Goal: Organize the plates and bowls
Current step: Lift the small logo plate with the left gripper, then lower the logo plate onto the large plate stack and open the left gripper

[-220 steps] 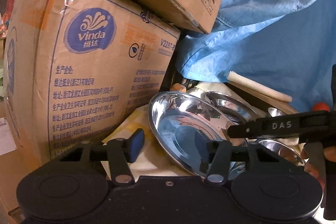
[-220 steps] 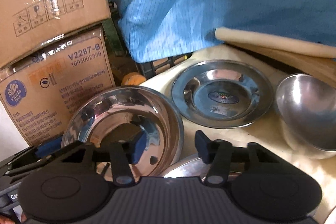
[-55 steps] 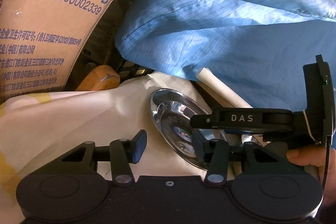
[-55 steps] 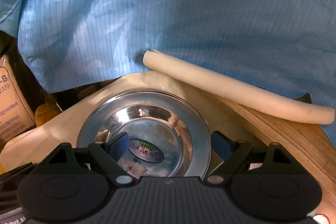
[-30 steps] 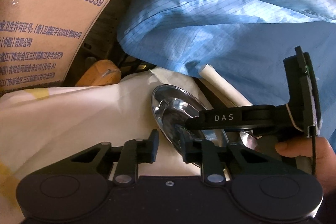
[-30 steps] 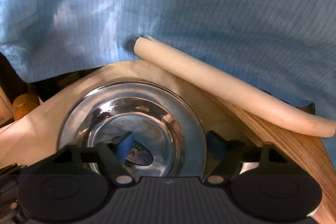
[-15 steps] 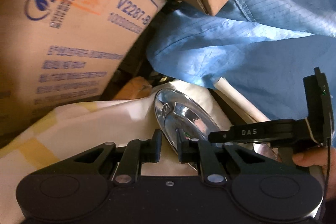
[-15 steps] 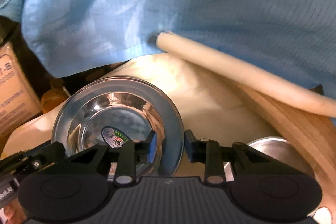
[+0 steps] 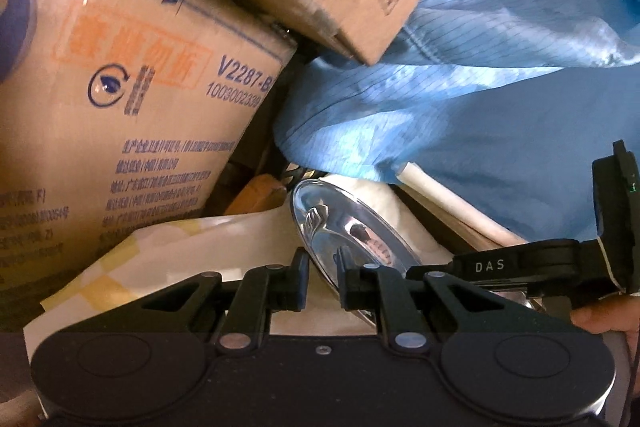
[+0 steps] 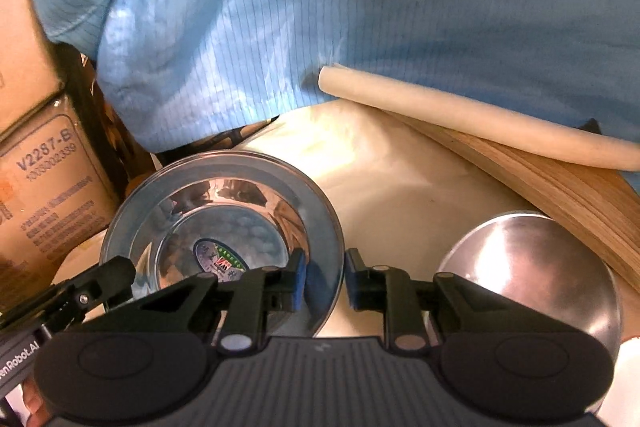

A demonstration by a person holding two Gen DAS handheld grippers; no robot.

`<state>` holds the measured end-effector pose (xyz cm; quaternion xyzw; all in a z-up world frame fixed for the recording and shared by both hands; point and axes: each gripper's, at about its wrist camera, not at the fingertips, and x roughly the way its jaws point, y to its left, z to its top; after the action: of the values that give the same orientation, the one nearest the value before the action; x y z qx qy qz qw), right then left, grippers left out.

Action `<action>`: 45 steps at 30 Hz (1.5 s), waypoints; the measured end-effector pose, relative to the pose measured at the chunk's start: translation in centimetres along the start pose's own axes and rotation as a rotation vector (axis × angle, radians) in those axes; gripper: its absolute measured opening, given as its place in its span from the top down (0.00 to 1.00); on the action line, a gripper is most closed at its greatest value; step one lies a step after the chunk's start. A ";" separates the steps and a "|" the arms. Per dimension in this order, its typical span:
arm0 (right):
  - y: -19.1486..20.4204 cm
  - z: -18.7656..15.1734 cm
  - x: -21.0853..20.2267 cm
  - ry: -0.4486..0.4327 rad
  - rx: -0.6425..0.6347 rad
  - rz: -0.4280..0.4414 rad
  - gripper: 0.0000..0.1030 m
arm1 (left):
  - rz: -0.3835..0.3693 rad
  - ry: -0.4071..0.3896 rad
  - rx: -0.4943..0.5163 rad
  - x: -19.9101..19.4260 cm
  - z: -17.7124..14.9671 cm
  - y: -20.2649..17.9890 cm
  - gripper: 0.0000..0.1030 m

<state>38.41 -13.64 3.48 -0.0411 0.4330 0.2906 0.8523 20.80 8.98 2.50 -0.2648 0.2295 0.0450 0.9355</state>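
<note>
A shiny steel plate with a round sticker in its middle is held between both grippers, lifted and tilted above the cream cloth. My right gripper is shut on its right rim. My left gripper is shut on the opposite rim; the plate shows edge-on there. A steel bowl sits on the cloth to the right of the plate. The right gripper's body also shows at the right of the left wrist view.
Stacked cardboard boxes stand at the left. A blue garment hangs across the back. A cream roll lies on a wooden board at the right. An orange object sits behind the cloth.
Both grippers closed from open onto the plate's opposite rims, then lifted and tilted it and carried it left. The bowl came into the right wrist view.
</note>
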 end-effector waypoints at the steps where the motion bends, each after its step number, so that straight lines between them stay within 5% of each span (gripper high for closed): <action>1: -0.1 0.0 -0.2 -0.007 0.003 0.001 0.78 | -0.002 -0.003 0.006 -0.2 0.0 -0.2 0.86; 22: -2.5 -7.1 -11.1 -0.090 0.062 -0.053 0.78 | -0.095 0.033 0.089 -4.3 -2.6 -5.5 0.85; 45: -2.0 -14.5 -14.0 -0.034 0.091 -0.090 0.78 | -0.059 0.138 0.276 -7.6 -7.7 -7.9 0.82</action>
<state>22.71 -26.38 4.82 -0.0170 0.4290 0.2325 0.8727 12.54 -1.44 3.87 -0.1429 0.2894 -0.0329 0.9459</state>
